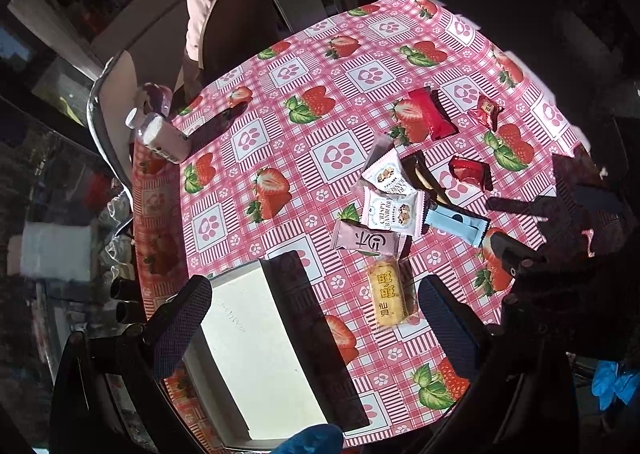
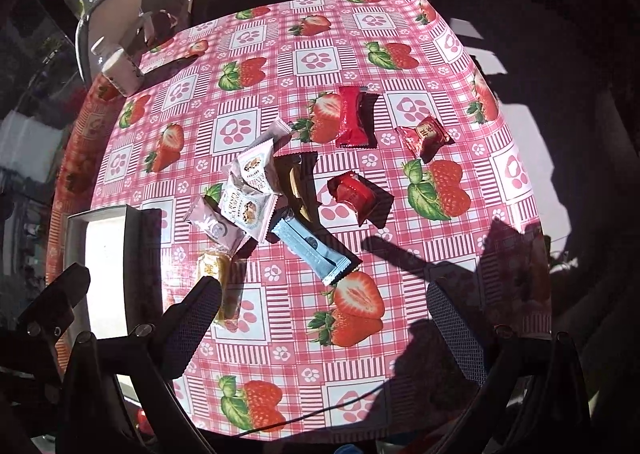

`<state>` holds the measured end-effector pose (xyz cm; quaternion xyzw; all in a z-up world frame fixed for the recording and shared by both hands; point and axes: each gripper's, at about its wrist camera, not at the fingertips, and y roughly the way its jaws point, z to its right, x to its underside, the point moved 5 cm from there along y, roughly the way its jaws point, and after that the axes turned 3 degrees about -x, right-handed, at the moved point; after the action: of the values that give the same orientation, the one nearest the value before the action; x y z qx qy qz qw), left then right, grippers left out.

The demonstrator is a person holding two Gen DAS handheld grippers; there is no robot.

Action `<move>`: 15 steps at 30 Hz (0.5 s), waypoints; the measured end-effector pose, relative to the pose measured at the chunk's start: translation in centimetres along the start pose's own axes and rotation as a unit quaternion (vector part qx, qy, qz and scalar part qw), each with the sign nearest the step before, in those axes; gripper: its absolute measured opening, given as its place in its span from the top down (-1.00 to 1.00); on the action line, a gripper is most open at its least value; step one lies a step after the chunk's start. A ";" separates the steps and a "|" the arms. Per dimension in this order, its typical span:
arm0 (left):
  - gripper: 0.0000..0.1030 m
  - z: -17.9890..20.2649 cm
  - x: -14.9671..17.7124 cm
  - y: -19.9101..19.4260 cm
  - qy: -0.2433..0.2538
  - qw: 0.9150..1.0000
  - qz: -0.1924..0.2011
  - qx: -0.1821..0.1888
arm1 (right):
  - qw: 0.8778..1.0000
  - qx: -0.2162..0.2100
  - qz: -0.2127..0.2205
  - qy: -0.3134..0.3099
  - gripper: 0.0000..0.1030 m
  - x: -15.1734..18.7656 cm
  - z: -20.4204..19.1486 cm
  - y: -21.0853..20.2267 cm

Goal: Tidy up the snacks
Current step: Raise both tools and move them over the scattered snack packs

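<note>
Snacks (image 1: 394, 209) on strawberry tablecloth (image 1: 280, 101) (sunlit), both hand-held grippers (image 1: 316, 318) (image 2: 332, 318) agape, empty

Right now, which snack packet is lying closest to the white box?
The yellow rice cracker packet, nearest the white box; every other packet lies farther off.

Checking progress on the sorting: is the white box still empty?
Empty, as far as shown: the white box shows only bare floor in both views, and every snack still lies on the tablecloth outside it.
</note>
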<state>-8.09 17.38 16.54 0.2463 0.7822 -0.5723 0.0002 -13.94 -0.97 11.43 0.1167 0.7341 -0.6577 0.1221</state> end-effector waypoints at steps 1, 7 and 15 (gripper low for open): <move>-1.00 -0.1 -0.1 -0.1 0.000 1.000 0.002 -0.001 | 1.000 0.001 0.003 -0.001 -1.00 -0.1 -0.1 -0.1; -1.00 -0.2 -0.2 -0.5 0.000 1.000 0.007 -0.005 | 1.000 0.001 0.010 -0.005 -1.00 -0.3 -0.5 -0.4; -1.00 -0.8 -0.2 -0.5 -0.008 1.000 0.006 -0.006 | 1.000 0.006 0.019 -0.012 -1.00 -0.8 -1.0 -1.1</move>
<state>-7.85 17.92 17.34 0.2460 0.7840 -0.5698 0.0111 -13.54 -0.14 12.79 0.1232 0.7261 -0.6613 0.1426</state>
